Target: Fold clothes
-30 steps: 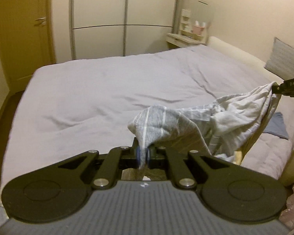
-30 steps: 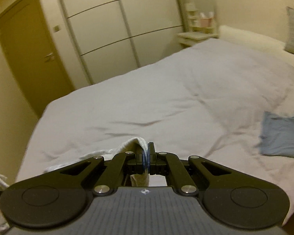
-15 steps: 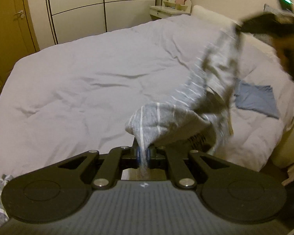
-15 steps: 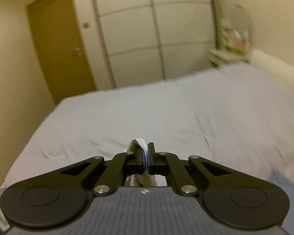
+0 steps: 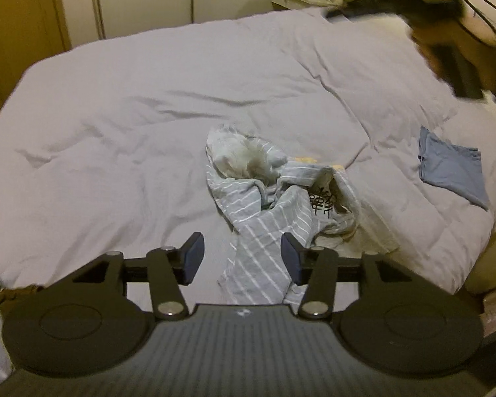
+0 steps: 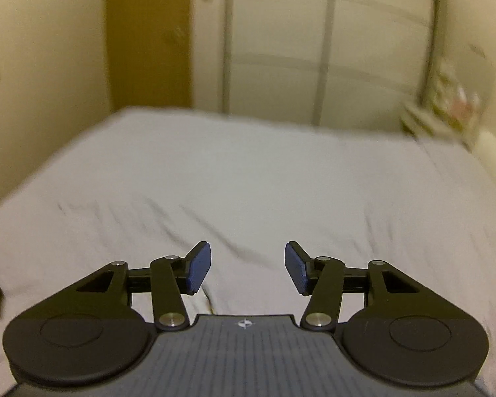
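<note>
A grey cotton garment with thin white stripes lies crumpled in a heap on the pale lilac-grey duvet of the bed, near its front edge. A flat, folded blue cloth lies well apart, toward the right edge. The left gripper hangs just over the heap's near end, fingers spread and holding nothing. The right gripper is likewise spread and empty, over bare duvet. Risk: in so bunched a heap, fingers may pinch several layers or the duvet itself, dragging rather than spreading it.
</note>
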A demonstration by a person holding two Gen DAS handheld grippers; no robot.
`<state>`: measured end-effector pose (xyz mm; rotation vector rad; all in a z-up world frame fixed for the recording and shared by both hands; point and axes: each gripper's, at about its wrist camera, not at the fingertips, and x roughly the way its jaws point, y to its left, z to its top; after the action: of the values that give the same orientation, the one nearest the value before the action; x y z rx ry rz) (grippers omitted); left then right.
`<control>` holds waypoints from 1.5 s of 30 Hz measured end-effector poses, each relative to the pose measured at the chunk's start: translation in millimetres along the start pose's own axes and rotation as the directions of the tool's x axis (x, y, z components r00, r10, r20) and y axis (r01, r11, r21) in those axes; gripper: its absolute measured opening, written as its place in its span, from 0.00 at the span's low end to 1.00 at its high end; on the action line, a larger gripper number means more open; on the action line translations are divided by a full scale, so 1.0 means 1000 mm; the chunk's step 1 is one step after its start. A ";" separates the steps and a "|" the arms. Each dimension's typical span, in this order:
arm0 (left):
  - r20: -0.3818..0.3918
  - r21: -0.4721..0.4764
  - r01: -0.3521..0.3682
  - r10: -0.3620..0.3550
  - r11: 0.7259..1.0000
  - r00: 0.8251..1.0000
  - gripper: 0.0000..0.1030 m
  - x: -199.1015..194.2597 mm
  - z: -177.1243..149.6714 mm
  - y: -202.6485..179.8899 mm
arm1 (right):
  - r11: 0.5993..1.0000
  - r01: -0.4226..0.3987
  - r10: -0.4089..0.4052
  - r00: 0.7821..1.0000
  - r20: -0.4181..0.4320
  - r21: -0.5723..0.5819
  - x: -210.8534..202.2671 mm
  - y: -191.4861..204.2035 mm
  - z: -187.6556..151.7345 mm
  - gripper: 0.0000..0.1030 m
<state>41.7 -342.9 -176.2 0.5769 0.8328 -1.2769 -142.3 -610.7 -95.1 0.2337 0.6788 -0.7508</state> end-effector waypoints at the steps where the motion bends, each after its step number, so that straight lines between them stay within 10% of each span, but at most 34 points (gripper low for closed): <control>1: -0.006 0.012 0.015 -0.015 1.000 1.000 0.45 0.015 0.004 0.006 | 1.000 0.022 -0.021 0.999 -0.038 0.019 0.000 -0.008 -0.016 0.51; 12: -0.066 0.077 0.108 -0.103 0.991 0.992 0.45 0.172 0.093 0.036 | 0.955 0.156 -0.050 0.923 -0.382 0.252 0.001 -0.063 -0.191 0.52; 23: -0.144 0.037 0.033 -0.027 0.999 0.989 0.59 0.327 0.170 0.047 | 0.937 0.048 0.122 0.883 -0.453 0.346 0.087 -0.075 -0.237 0.54; 28: -0.212 0.042 0.052 -0.042 0.998 0.976 0.26 0.377 0.166 0.059 | 0.905 0.002 0.193 0.890 -0.414 0.426 0.123 -0.087 -0.241 0.55; 31: -0.169 0.061 0.070 -0.059 0.996 0.984 0.07 0.356 0.167 0.058 | 0.882 -0.028 0.226 0.901 -0.370 0.471 0.129 -0.095 -0.234 0.54; 45: 0.059 0.135 0.072 -0.080 0.988 0.995 0.05 0.227 0.169 0.078 | 0.820 -0.166 0.366 0.888 -0.277 0.548 0.137 -0.085 -0.210 0.49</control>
<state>171.1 -591.5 -264.6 0.6112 0.7263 -1.4210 -229.8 -657.5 -340.6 0.9703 0.7720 -0.5995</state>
